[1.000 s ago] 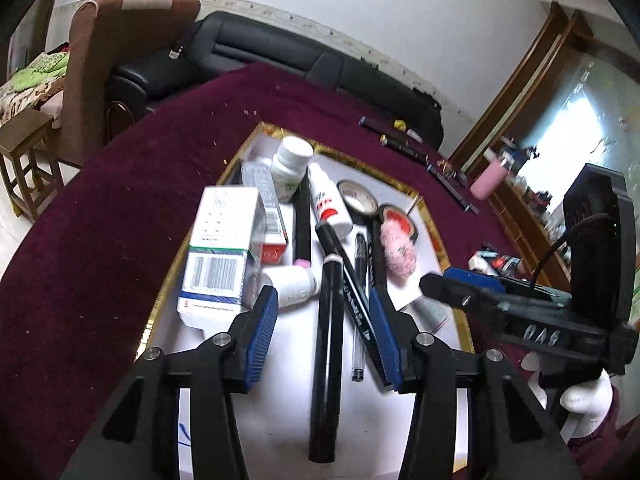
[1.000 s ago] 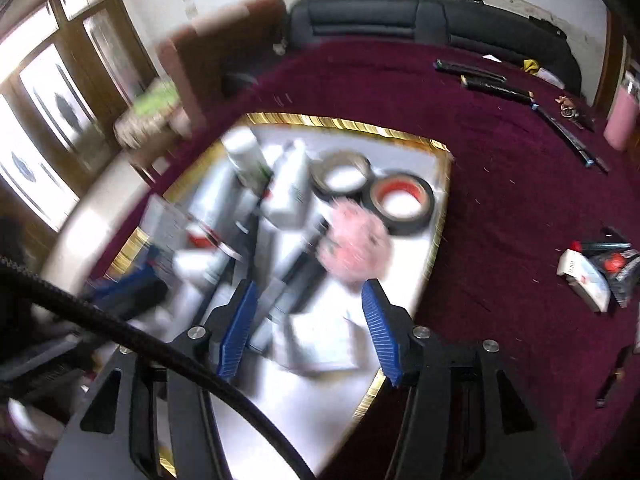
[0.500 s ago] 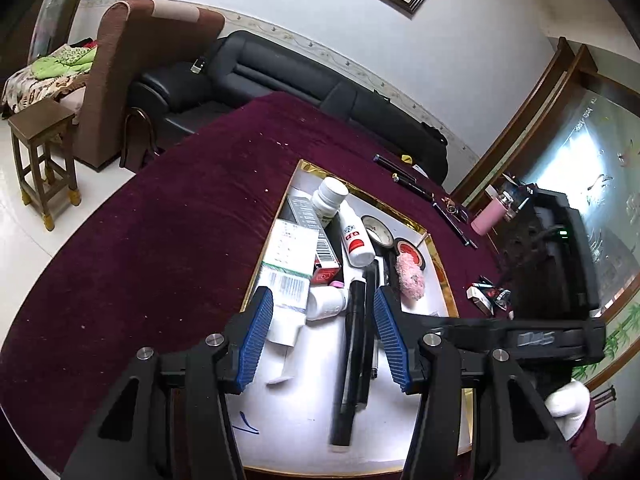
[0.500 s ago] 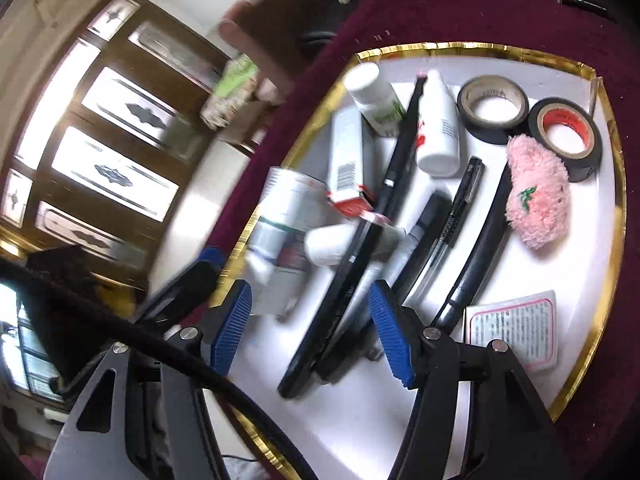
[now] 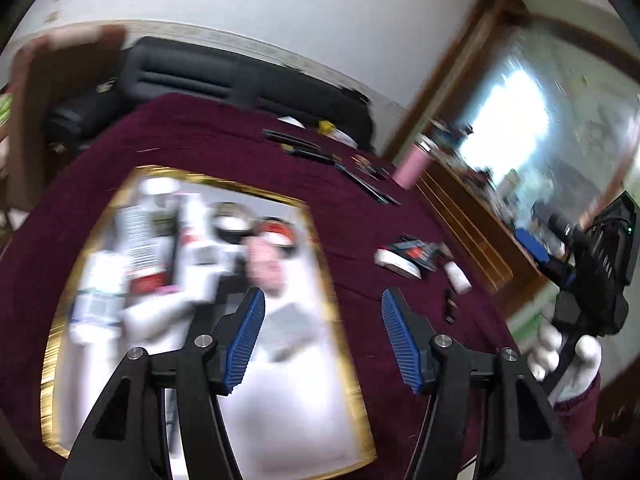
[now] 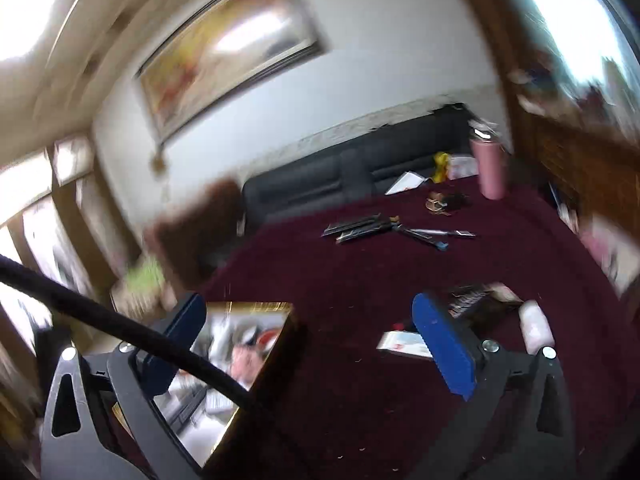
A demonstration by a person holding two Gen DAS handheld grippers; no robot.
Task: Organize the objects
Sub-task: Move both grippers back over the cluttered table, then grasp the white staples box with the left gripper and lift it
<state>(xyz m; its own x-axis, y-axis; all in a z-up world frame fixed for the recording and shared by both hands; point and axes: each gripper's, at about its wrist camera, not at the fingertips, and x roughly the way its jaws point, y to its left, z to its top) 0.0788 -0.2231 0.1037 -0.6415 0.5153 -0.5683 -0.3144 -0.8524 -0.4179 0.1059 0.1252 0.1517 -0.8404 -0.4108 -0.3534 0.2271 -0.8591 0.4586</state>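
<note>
A gold-rimmed white tray [image 5: 332,312] lies on the maroon table, blurred by motion, and holds bottles, boxes, tape rolls [image 5: 276,232] and a pink fluffy item [image 5: 264,264]. My left gripper [image 5: 322,338] is open and empty above the tray's right edge. My right gripper [image 6: 308,344] is open and empty, raised over the table with the tray's corner [image 6: 280,332] at its lower left. A small pile of loose items [image 5: 416,258] lies on the cloth right of the tray; it also shows in the right wrist view [image 6: 480,304].
Dark pens and tools [image 6: 380,226] lie at the table's far side near a pink bottle [image 6: 490,168]. A black sofa [image 6: 352,172] stands behind the table. The other hand's gripper [image 5: 592,276] shows at the right of the left wrist view.
Both grippers have swung right and away from the tray; the right one has lifted and now looks across the table. Both views are motion-blurred. Both stay open and empty.
</note>
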